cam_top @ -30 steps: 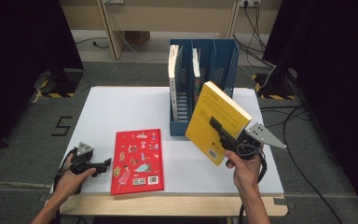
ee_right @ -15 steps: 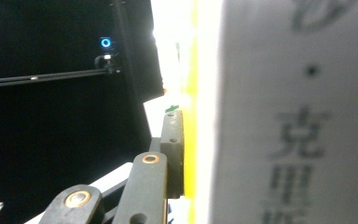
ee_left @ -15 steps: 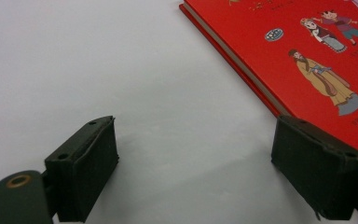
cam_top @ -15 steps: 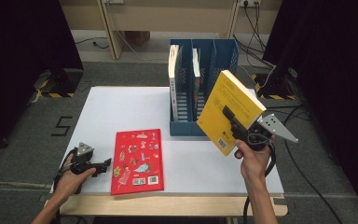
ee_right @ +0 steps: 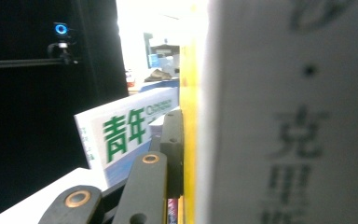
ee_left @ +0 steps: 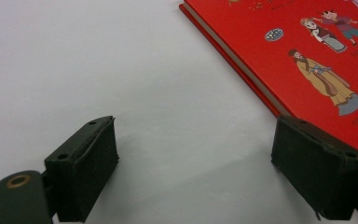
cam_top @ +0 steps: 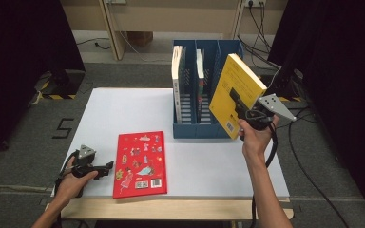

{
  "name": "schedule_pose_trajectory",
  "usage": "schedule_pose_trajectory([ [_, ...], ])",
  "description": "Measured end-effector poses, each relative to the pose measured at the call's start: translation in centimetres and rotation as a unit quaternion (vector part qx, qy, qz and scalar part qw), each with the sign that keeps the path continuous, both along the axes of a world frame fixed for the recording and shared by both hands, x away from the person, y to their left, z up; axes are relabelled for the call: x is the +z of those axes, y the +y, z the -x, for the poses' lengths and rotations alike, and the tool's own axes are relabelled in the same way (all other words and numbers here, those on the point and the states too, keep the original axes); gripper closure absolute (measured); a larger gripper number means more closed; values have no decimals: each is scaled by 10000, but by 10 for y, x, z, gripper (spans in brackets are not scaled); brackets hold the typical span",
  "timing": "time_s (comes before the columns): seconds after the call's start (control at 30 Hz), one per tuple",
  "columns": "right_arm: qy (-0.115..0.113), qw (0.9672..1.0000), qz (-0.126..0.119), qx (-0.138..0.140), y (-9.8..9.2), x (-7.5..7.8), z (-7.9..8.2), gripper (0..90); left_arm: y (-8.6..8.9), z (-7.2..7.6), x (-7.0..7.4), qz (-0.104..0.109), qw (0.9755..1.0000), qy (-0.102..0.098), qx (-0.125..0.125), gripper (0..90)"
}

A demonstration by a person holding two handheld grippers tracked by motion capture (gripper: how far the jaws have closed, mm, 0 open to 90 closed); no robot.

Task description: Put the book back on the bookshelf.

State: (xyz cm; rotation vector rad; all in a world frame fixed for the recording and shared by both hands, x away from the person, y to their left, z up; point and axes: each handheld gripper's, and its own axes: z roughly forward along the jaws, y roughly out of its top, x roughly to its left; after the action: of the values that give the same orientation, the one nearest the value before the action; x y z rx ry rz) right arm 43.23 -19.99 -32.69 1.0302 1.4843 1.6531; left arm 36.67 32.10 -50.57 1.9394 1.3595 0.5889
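My right gripper (cam_top: pixel 240 105) is shut on a thick yellow book (cam_top: pixel 233 92), holding it upright and tilted in the air in front of the right compartment of the blue file rack (cam_top: pixel 190 127). In the right gripper view the yellow book (ee_right: pixel 279 116) looms close and one black jaw lies flat against its cover. A red picture book (cam_top: pixel 140 164) lies flat on the white table (cam_top: pixel 123 109). My left gripper (cam_top: pixel 105 167) rests on the table just left of that book, open, with bare table between its jaws and the red book (ee_left: pixel 307 51) at the right jaw.
The rack holds a book (cam_top: pixel 177 78) in its left compartment and another book (cam_top: pixel 199 78) in the middle one. Dark curtains hang on both sides. Cables run across the floor at the right, beyond the table's edge.
My right hand has carried the yellow book up and toward the rack, tilting it more upright. The left gripper and the red book have stayed put.
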Motion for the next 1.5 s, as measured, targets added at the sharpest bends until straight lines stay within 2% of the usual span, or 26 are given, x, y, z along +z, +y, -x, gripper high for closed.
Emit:
schedule_pose_trajectory([
  [0.27, 30, 9997, 92, -214, 11, -2, -28, 753, 0, 0, 0, 3, 10000, 3, 1, 132],
  [0.47, 88, 9995, -22, -312, 21, -2, -46, 753, 0, 0, 0, 0, 10000, 7, -3, 132],
  [0.67, 145, 9993, -22, -341, 33, -4, -59, 753, 0, 0, 0, 0, 10000, 7, -4, 132],
  [1.0, 287, 9980, -204, -520, 46, -19, -86, 752, 0, 0, 0, 2, 10000, 6, -3, 133],
  [1.5, 410, 9966, -151, -700, 57, -39, -113, 750, 0, 0, 0, -1, 10000, 3, -4, 132],
])
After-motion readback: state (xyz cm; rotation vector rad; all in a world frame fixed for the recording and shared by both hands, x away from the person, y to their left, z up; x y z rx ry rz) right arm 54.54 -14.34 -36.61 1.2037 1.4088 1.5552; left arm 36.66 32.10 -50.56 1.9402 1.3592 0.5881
